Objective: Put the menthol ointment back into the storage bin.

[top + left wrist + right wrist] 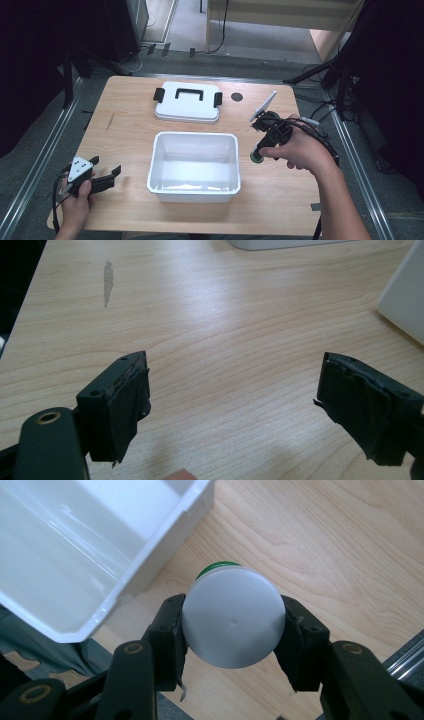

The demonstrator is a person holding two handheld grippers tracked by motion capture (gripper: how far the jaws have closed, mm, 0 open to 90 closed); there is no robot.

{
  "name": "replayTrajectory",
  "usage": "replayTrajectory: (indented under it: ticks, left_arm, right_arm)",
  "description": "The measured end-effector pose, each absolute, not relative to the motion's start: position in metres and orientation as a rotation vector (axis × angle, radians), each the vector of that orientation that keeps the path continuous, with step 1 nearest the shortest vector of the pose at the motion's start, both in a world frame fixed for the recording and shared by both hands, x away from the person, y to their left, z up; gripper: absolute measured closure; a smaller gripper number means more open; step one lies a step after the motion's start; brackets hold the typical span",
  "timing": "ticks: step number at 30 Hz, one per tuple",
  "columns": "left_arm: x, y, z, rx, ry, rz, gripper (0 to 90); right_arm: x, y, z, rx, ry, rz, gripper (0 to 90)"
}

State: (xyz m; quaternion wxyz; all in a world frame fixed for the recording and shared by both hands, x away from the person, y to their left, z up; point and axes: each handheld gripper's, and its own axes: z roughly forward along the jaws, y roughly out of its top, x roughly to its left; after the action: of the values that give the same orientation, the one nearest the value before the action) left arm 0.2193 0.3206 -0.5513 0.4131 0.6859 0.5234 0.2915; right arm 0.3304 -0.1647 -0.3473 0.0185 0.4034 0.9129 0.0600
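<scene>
Wooden table | right gripper clamps white-capped bottle, body hidden | left gripper fingers spread

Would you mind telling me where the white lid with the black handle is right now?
In the high view the lid lies flat at the table's far middle, just behind the open white tub, with a small dark disc to its right.

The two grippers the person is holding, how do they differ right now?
The right gripper is shut on a small bottle with a white cap, while the left gripper is open with nothing between its jaws. The right gripper is next to the open white box, to its right; the left gripper stands off to the box's left, near the table's front corner. Both are black, two-jawed and hand-held.
</scene>
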Motion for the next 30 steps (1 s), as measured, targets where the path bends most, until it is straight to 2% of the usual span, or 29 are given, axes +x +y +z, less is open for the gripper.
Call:
replayTrajectory:
  ticks: [16,30]
  left_arm:
    - [0.219,0.321,-0.551,1.728,1.314,0.736,14.6]
    - [0.219,0.321,-0.551,1.728,1.314,0.733,14.7]
  right_arm:
    - [0.329,-0.126,-0.317,1.152,2.856,0.204,51.7]
    - [0.33,-0.089,-0.326,1.064,2.911,0.193,51.7]
